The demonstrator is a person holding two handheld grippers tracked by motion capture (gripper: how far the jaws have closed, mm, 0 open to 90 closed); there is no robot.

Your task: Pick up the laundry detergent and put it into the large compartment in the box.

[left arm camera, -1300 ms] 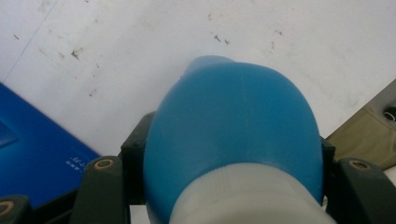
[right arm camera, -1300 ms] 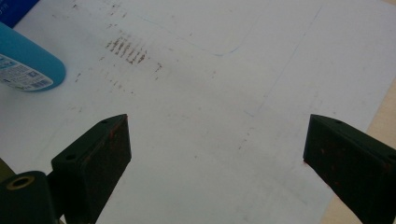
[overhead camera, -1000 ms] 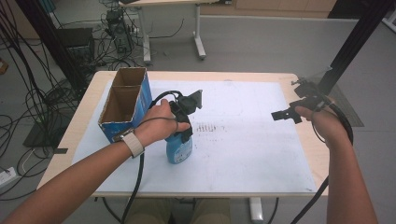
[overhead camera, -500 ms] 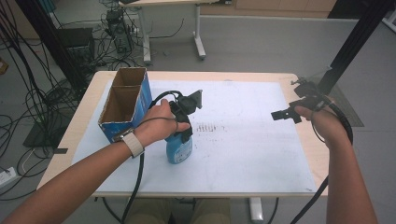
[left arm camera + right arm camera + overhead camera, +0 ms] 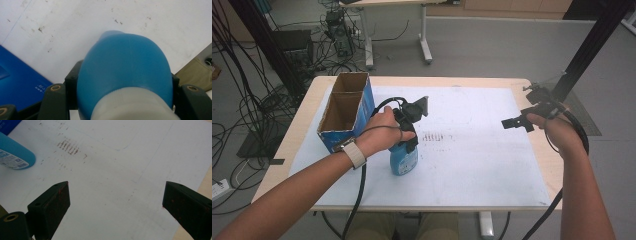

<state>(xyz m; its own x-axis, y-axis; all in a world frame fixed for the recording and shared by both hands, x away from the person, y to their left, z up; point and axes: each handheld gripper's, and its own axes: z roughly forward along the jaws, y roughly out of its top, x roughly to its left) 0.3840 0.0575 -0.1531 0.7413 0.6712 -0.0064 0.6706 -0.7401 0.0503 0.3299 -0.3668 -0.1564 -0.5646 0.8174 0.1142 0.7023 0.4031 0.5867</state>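
Left tongs (image 5: 408, 134) atop upright blue bottle (image 5: 404, 159) — beside cardboard box (image 5: 345, 111) — right tongs (image 5: 517, 121) apart.

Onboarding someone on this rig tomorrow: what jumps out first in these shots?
First, the blue bottle standing near the front of the white mat, the left tool clamped on its upper part from above. Next, the open two-compartment cardboard box just left of it. The right tool hangs open and empty over the mat's right edge.

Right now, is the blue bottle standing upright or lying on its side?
Upright. The blue bottle stands on its base on the white sheet, and the left gripper is shut around its upper part.
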